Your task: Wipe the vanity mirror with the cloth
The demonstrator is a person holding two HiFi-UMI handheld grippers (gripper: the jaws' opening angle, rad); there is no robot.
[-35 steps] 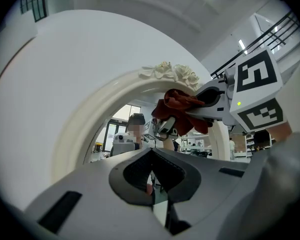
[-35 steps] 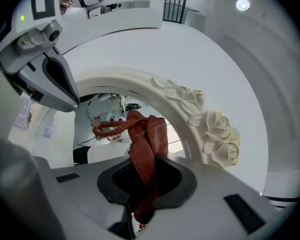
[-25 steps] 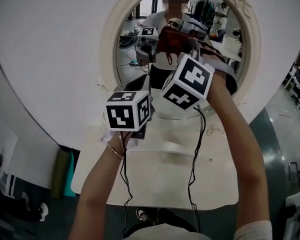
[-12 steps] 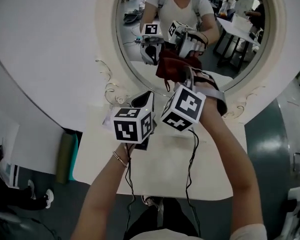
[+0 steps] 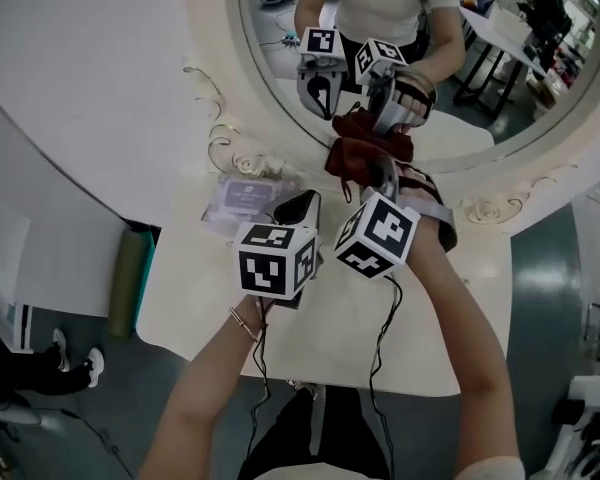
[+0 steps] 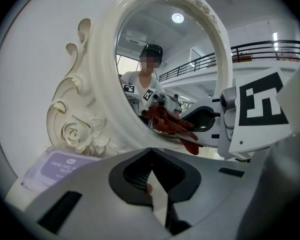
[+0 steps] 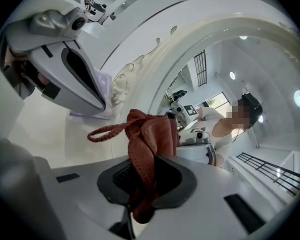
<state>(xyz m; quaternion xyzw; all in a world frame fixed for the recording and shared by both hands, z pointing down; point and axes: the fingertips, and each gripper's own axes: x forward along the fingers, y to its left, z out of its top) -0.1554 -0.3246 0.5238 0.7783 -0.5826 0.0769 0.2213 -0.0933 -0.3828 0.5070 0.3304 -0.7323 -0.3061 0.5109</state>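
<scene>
Down the glass we went since a second ago: our right claw [image 7: 142, 180] is clamped on the rust-red terry cloth [image 7: 151, 134] at the bottom edge of the round cream-framed vanity mirror [image 5: 216, 78]; left claw [image 6: 151, 176] is closed, empty.

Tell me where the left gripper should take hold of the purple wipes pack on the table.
Grip the pack by its near edge, coming from the person's side. It lies flat on the table, its far side close to the mirror frame, so probably only the near edge gives jaws room.
</scene>
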